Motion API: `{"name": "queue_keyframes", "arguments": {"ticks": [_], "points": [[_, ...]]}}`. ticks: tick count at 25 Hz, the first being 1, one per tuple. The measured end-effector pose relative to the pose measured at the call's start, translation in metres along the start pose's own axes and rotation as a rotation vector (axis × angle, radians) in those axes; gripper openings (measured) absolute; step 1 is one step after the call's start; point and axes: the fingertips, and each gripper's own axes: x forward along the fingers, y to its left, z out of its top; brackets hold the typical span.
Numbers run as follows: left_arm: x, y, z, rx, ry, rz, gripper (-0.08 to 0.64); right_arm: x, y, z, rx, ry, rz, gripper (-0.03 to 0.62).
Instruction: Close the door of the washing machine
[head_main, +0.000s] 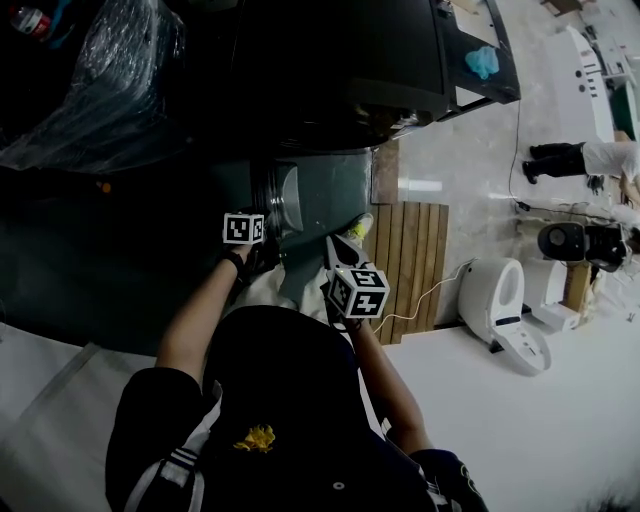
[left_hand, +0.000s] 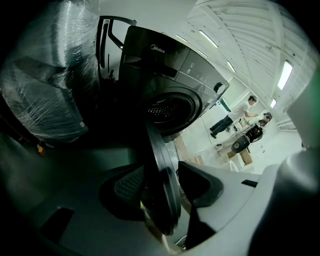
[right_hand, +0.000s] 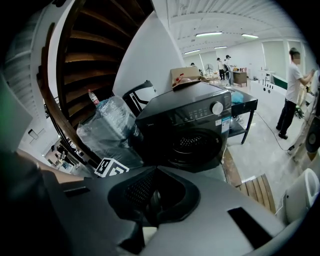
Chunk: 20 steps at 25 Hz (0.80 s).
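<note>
Looking down in the head view, the dark washing machine (head_main: 340, 60) sits at 12 o'clock. Its round door (head_main: 285, 200) swings out edge-on, with pale floor (head_main: 450, 150) open toward 3 o'clock. In the left gripper view, the left gripper (left_hand: 161, 172) clamps the door's smooth black rim between ribbed pads (left_hand: 127, 186). In the right gripper view, the right gripper (right_hand: 155, 171) has its jaws pressed together and faces the drum opening (right_hand: 192, 142).

Dim, shadowy foreground, bright white background, fisheye-warped vignetted edges.

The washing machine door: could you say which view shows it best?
Left gripper view: the left gripper holds the open door edge-on, close up. Head view shows it from above; right gripper view, not clearly.
</note>
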Motion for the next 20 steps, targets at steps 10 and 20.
{"name": "queue_keyframes", "arguments": {"ticks": [10, 20], "points": [[0.016, -0.036, 0.006, 0.044, 0.026, -0.025, 0.227, 0.005, -0.015, 0.008, 0.018, -0.001, -0.004, 0.025], [0.036, -0.065, 0.019, 0.060, 0.058, -0.071, 0.227, 0.000, -0.032, 0.004, 0.035, 0.004, -0.026, 0.025]]}}
